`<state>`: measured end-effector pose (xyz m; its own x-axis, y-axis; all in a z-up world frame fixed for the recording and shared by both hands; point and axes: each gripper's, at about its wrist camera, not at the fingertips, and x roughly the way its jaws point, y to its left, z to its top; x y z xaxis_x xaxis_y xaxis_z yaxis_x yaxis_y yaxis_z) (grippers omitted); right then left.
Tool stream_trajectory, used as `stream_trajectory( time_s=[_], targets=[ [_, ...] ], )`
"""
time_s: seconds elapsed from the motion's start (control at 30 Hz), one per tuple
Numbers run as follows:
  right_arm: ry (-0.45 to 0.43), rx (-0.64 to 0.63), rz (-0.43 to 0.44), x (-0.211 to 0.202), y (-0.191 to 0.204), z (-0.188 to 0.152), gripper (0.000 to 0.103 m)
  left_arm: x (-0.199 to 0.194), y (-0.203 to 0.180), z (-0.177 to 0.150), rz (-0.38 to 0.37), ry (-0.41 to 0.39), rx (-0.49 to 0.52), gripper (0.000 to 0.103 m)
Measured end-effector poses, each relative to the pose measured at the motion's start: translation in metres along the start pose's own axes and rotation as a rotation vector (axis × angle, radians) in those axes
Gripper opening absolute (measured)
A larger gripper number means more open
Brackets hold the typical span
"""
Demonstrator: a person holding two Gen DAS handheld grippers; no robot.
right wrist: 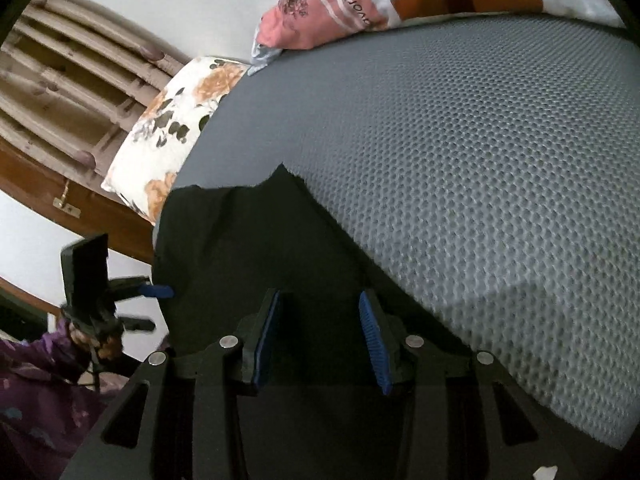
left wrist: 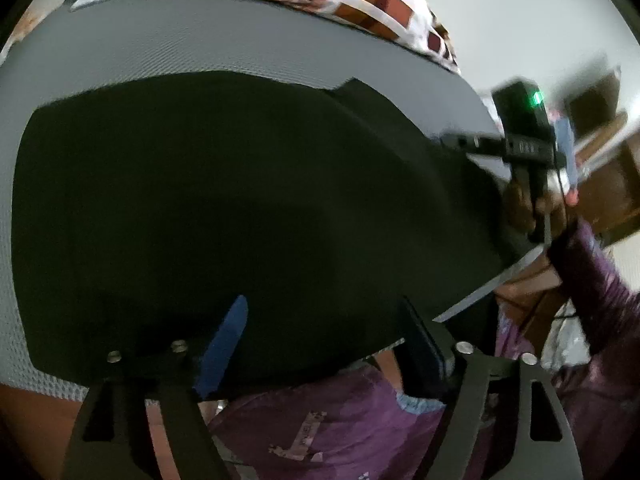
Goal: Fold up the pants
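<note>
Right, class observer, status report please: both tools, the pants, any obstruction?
Left tool open, over near edge of flat black fabric pants. Right tool open, above same pants. Pants on grey honeycomb-textured mat. No obstruction seen.

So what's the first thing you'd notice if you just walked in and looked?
The big black pants grab the eye first, spread flat across the grey honeycomb-textured mat. Next are the blue pads of the left gripper and right gripper, both open at the near edge of the pants. Behind, a pink printed pillow and a floral pillow sit at the mat's far side.
</note>
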<state>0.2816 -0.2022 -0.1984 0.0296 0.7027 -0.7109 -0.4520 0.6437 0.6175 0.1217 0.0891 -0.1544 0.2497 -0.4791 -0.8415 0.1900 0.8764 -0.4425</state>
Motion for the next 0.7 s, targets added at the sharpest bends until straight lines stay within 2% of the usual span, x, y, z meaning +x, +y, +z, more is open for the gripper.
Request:
stream_trajectory(
  time_s=[0.13,0.37,0.5,0.57,0.6,0.67,0.7],
  targets=[
    [0.024,-0.01,0.016,0.016,0.007,0.022,0.05,0.004,-0.01,0.0,0.03,0.012,0.05,0.087],
    [0.088,-0.092,0.07,0.052,0.033,0.051,0.052,0.001,0.0,0.003,-0.019,-0.002,-0.015,0.089],
    [0.071,-0.122,0.113,0.057,0.045,0.064,0.052,-0.001,0.004,0.003,-0.04,-0.008,-0.04,0.09],
    [0.035,-0.127,0.123,0.058,0.048,0.072,0.052,-0.001,0.005,0.003,-0.043,-0.01,-0.037,0.091],
    [0.024,-0.131,0.114,0.058,0.049,0.075,0.05,0.0,0.004,0.003,-0.043,-0.01,-0.035,0.091],
    [0.009,-0.153,0.01,0.065,0.049,0.083,0.034,0.001,0.0,0.004,-0.04,-0.01,-0.032,0.093],
    [0.017,-0.158,-0.044,0.069,0.047,0.086,0.017,0.002,-0.002,0.004,-0.04,-0.009,-0.03,0.093]
  ],
)
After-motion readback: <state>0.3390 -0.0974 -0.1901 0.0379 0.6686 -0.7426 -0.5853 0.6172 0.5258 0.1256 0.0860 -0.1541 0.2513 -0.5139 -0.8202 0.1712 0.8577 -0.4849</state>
